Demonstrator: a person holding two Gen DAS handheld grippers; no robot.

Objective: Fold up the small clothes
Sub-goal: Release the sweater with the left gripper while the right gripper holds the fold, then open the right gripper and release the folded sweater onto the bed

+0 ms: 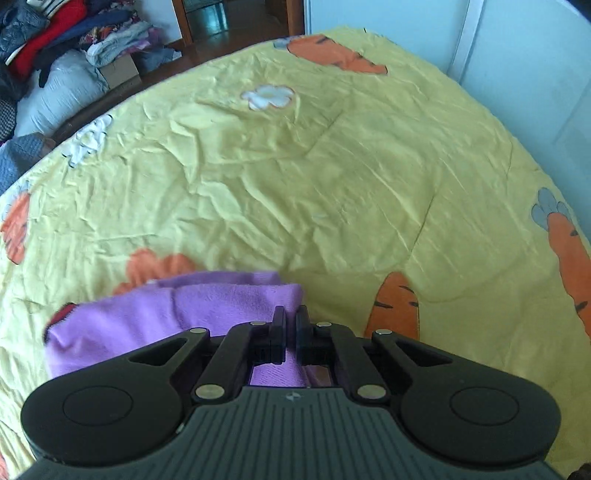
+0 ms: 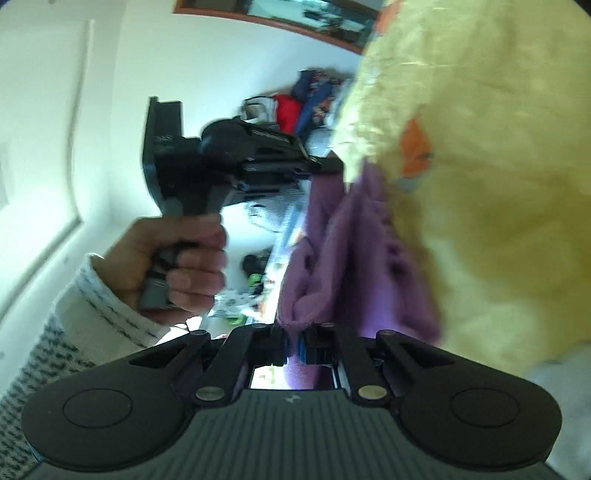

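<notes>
1. Your left gripper point(image 1: 290, 314): jaws drawn together, clamped on a bunched edge of the purple garment point(image 1: 155, 314). The cloth passes between the fingers and shows again behind them, so the pinch is through several layers.
2. Your right gripper point(image 2: 293, 334): jaws together on a rolled hem of the same purple garment point(image 2: 351, 251). From this view the left gripper point(image 2: 332, 168) holds the far edge, gripped by a hand point(image 2: 184, 258) in a white knit sleeve point(image 2: 92, 306).
3. Purple garment, location: slung between the two grippers just over the yellow carrot-print bedspread point(image 1: 332, 166), near its front edge; whether any part rests on the bedspread cannot be told through the blur.
4. Handling, by judgement: a soft, fleecy knit, light and limp, with no stiffness of its own. It will sag wherever it is unsupported and is unlikely to slip from a firm pinch. Not fragile.
5. Where to hold: take corners or hems rather than a bunched middle, so that an edge hangs straight; both present grips gather folds and may need re-seating.
6. Beyond: a heap of other clothes point(image 1: 55, 33) lies off the bed, well apart.
</notes>
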